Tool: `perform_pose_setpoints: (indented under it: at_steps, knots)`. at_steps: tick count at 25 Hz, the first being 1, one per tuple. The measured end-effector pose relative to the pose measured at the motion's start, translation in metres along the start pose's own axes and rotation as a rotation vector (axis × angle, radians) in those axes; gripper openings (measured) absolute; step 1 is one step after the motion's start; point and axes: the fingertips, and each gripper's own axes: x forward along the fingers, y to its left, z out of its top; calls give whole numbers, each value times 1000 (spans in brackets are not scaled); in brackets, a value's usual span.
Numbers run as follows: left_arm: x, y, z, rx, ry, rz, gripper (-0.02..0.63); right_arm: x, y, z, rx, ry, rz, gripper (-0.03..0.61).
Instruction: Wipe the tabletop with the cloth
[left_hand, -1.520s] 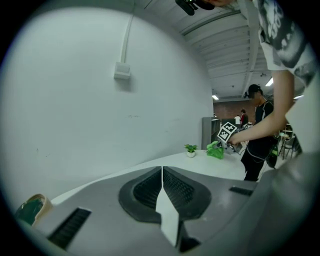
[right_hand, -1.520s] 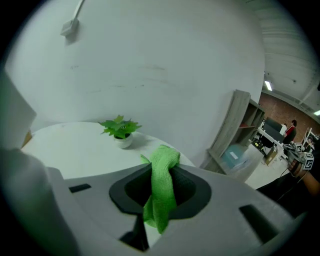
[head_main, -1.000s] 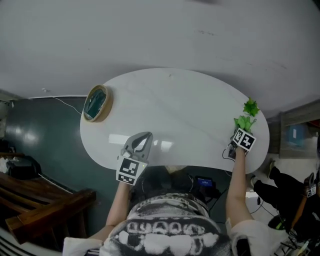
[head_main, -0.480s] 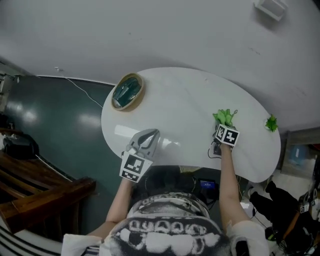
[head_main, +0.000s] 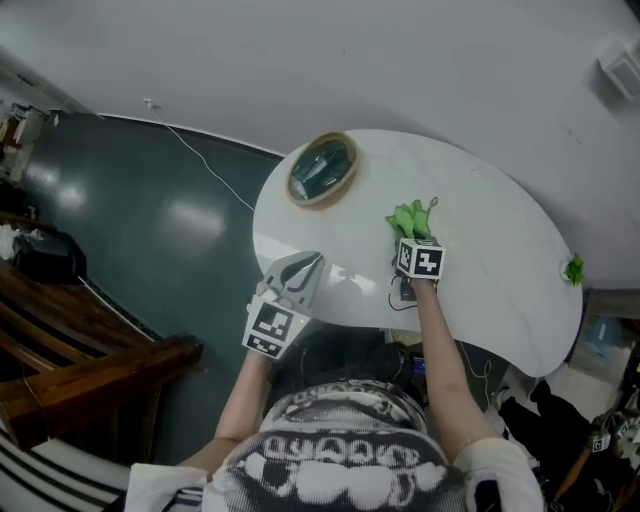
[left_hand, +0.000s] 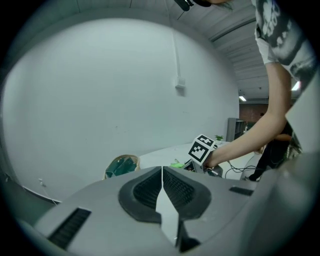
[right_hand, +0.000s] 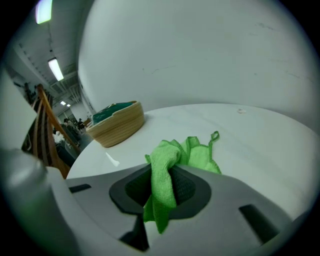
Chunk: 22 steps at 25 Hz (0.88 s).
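Note:
A green cloth (head_main: 411, 219) lies bunched on the white oval tabletop (head_main: 490, 262), just right of the table's middle. My right gripper (head_main: 411, 234) is shut on the near end of this cloth. In the right gripper view the cloth (right_hand: 164, 172) is pinched between the jaws, and its free end spreads forward on the tabletop (right_hand: 260, 145). My left gripper (head_main: 303, 266) is shut and empty over the table's near left edge. From the left gripper view, the left gripper (left_hand: 162, 171) points toward the cloth (left_hand: 176, 164).
A round woven basket (head_main: 322, 168) with dark green contents stands at the table's far left; it also shows in the right gripper view (right_hand: 116, 121) and the left gripper view (left_hand: 121, 165). A small green plant (head_main: 574, 268) sits at the right edge. Wooden furniture (head_main: 90, 375) stands at the left.
My right gripper has dragged the cloth leftward across the table, away from the small plant and toward the basket. The left gripper stayed at the near edge. The head view swung left.

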Motion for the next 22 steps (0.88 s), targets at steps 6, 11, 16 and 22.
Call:
perform_pose_setpoints:
  at_steps: [6, 11, 16, 22]
  knots:
    - [-32, 23, -17, -30, 4, 35, 8, 25, 100, 1, -59, 18, 111, 63]
    - [-45, 24, -26, -35, 10, 29, 8, 33, 159, -7, -107, 25, 195, 63]
    - [-49, 19, -30, -33, 4, 11, 8, 24, 158, 1, -77, -22, 195, 63]
    - [-32, -11, -26, -17, 4, -49, 8, -18, 92, 7, -16, -94, 121, 63]
